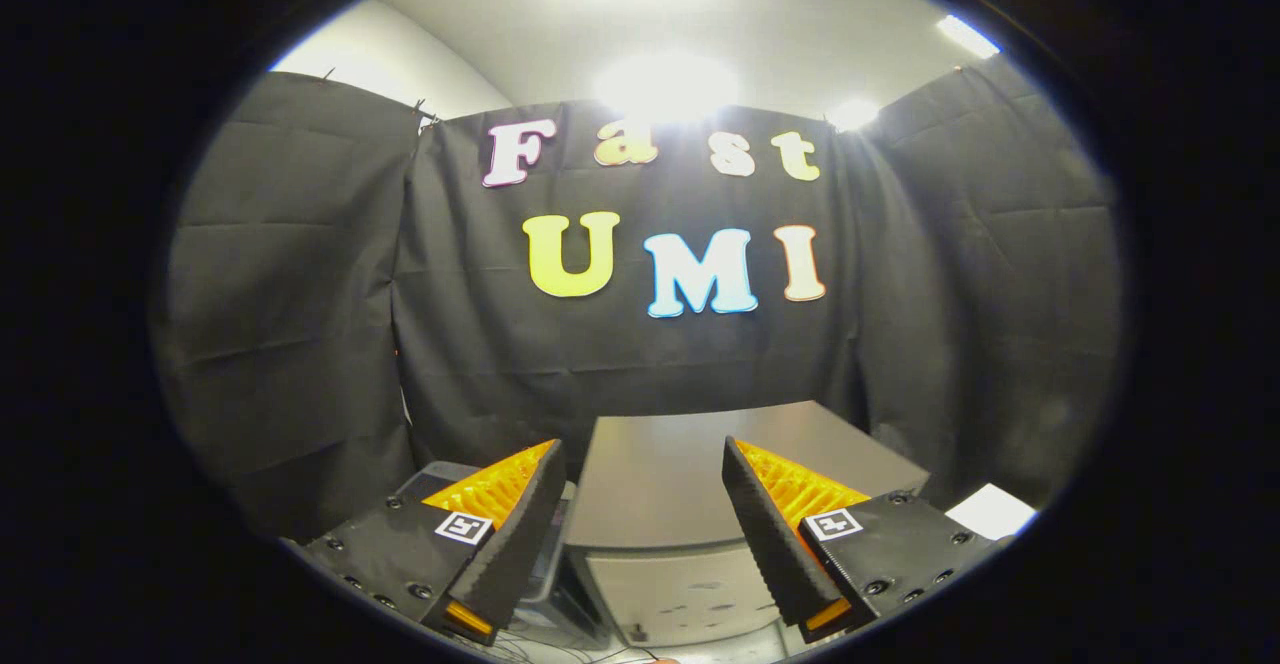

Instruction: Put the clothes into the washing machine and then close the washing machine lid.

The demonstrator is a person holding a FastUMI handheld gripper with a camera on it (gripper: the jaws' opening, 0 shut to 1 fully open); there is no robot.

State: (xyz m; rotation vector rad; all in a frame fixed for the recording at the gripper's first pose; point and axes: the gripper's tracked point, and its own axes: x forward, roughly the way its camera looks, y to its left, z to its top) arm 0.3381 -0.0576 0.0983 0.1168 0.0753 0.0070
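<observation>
The gripper (640,504) hangs wide open and empty, aimed level above the washing machine (690,484) just ahead, whose flat top I take for the lid, so it may miss clothes I cannot see here.

Grey washer (700,474), lid shut, beyond gripper (640,534) fingers.

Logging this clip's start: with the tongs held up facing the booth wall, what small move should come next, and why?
Probably tilt the tongs downward. Their fingers stand open with nothing between them, level with the flat grey top of a box-like unit just ahead. No clothes can be seen from this angle, so looking lower seems needed to find them before any grasp.
</observation>
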